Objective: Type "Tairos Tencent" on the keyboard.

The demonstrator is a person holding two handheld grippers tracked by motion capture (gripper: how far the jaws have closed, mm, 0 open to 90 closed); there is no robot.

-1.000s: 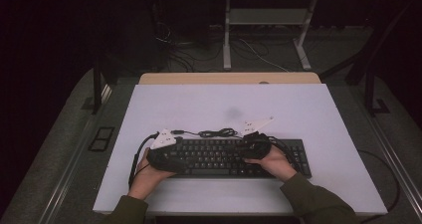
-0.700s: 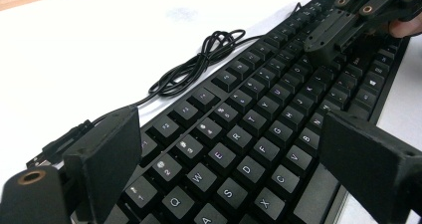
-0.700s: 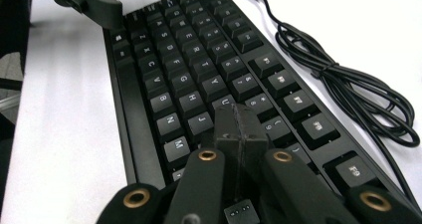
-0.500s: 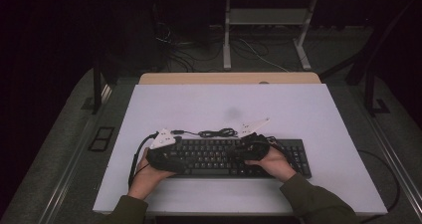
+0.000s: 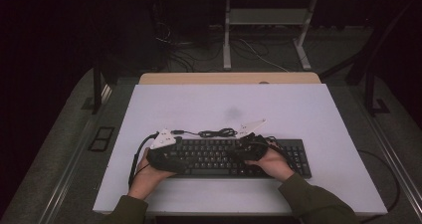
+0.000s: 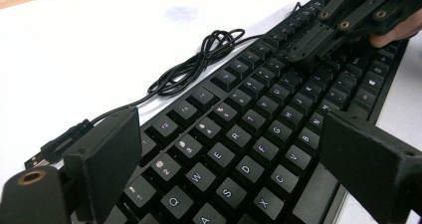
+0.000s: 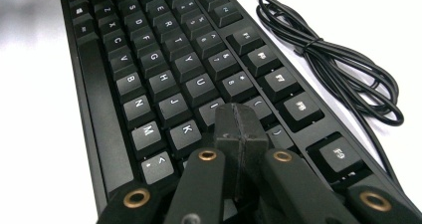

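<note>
The black keyboard [image 5: 234, 157] lies flat near the front edge of the white table [image 5: 298, 109], its coiled cable [image 5: 216, 133] just behind it. The left gripper [image 6: 234, 154] hovers over the keyboard's left end with jaws spread wide and nothing between them. The right gripper [image 7: 240, 127], jaws clenched together on nothing, rests its tip on the keys right of the middle.

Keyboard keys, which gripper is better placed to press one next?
Probably the right gripper: its jaws are shut into one narrow tip just over the keyboard near K. The left gripper is open wide.
</note>
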